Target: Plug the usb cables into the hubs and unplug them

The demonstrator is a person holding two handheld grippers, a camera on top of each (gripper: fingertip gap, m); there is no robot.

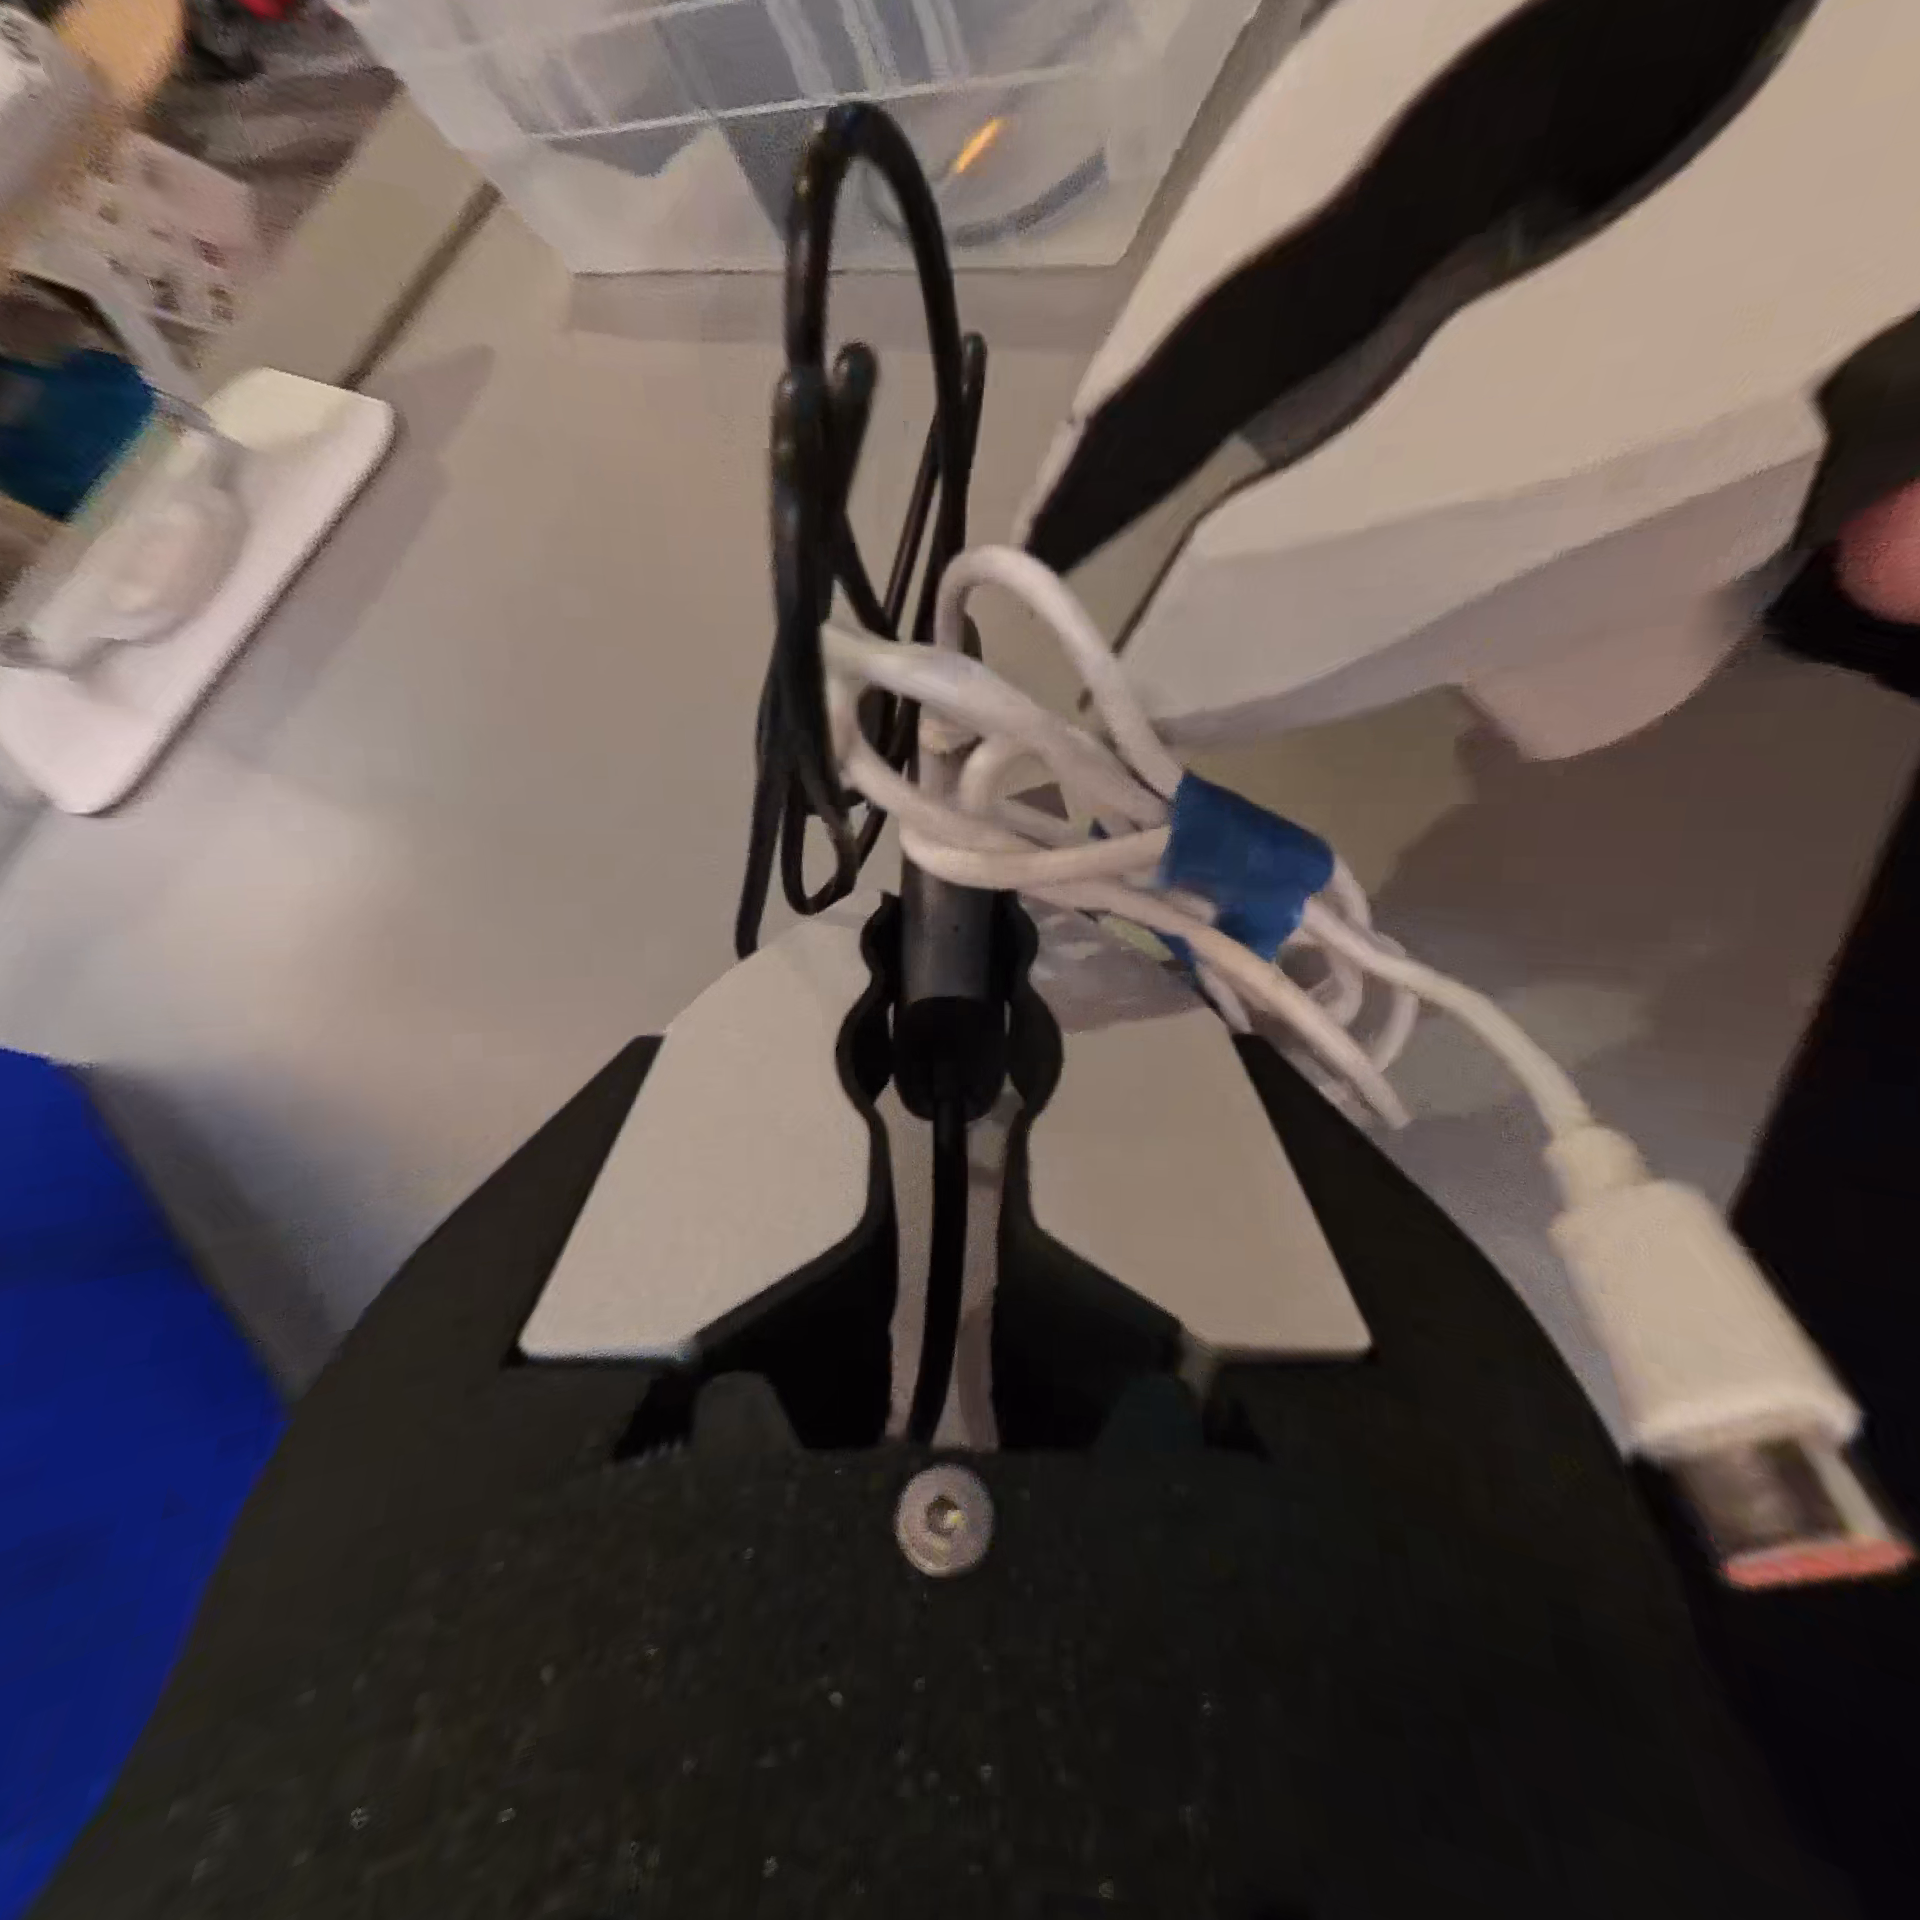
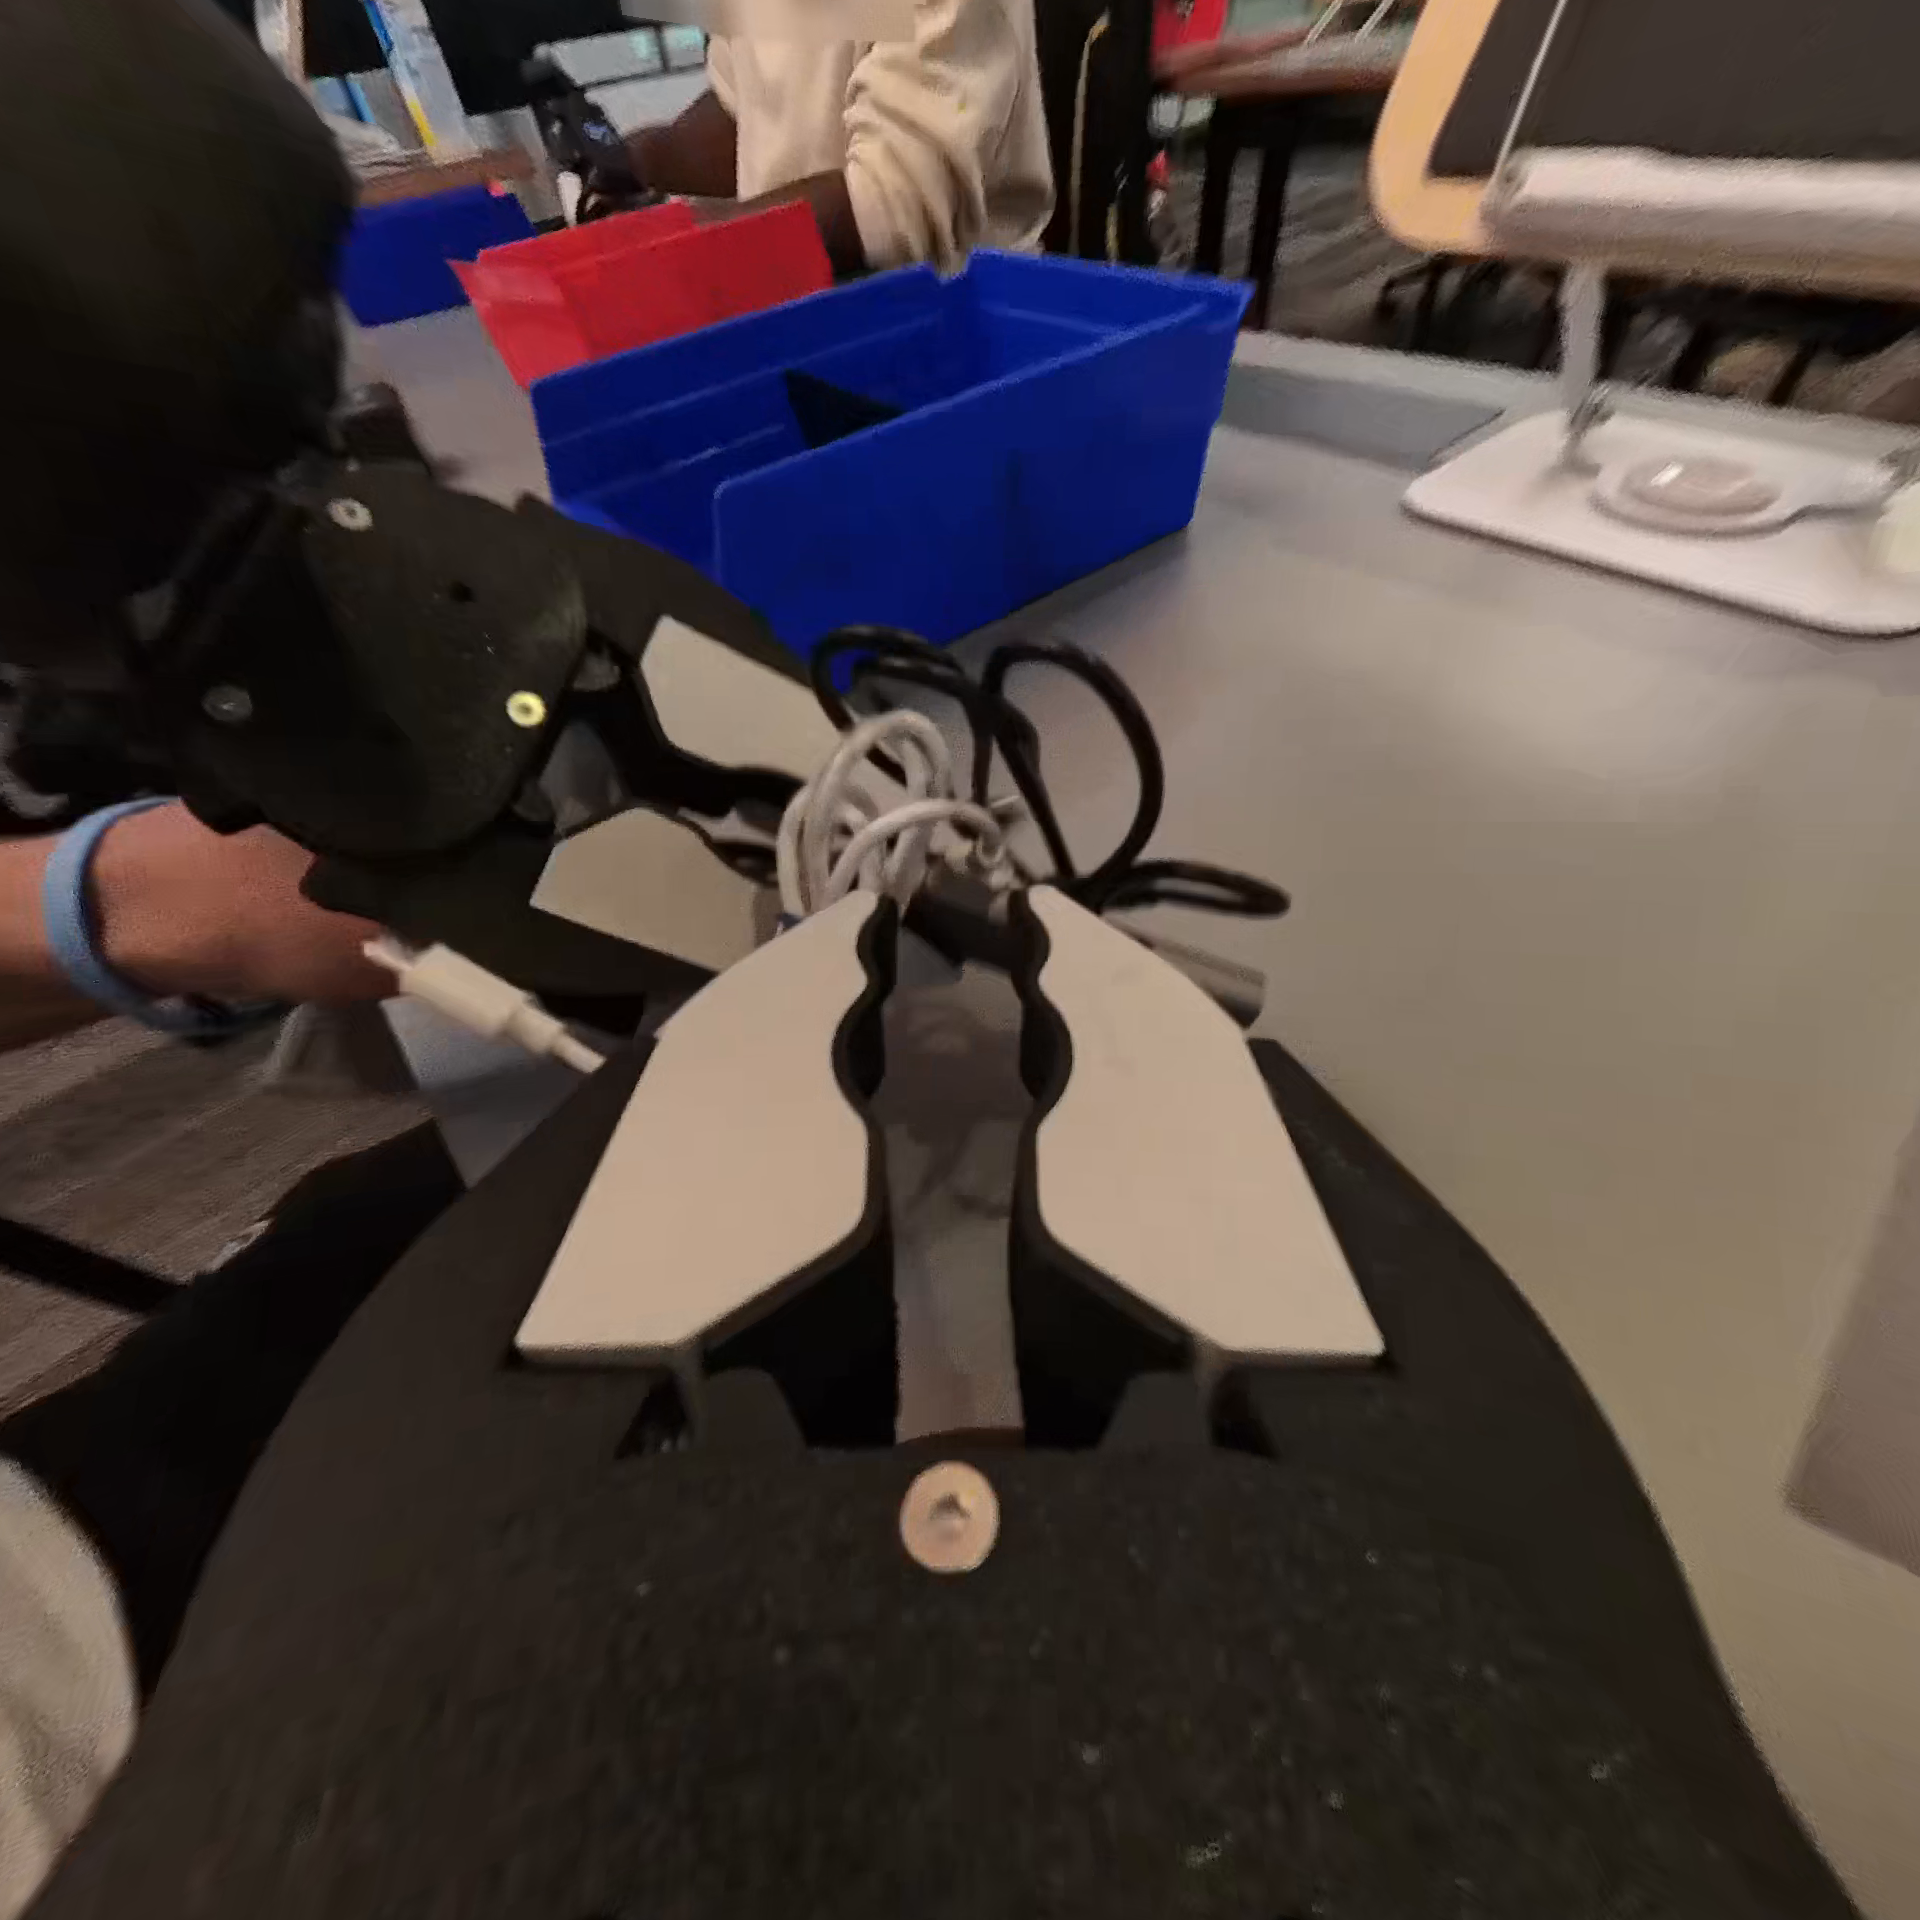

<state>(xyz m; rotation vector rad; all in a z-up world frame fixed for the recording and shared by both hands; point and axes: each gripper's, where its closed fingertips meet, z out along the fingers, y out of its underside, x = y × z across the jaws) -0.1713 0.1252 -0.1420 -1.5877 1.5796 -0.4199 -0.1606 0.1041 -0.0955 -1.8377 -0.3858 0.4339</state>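
While the left claw [image 1: 951, 1023] pinched the stiff grey plug [image 1: 943, 951] above the worktop [image 1: 436, 831], limp, light cables [image 1: 1049, 821] dangled; the right claw [image 2: 951, 935] gaped around them. The rigid plug looked the best hold.

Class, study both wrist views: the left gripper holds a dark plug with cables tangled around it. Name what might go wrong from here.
1. The white cable, bundled with blue tape, is looped around the dark plug in the left gripper; pulling may drag both.
2. The white connector dangles free and could snag.
3. The right gripper is close to the tangle and may pinch the wrong cable.
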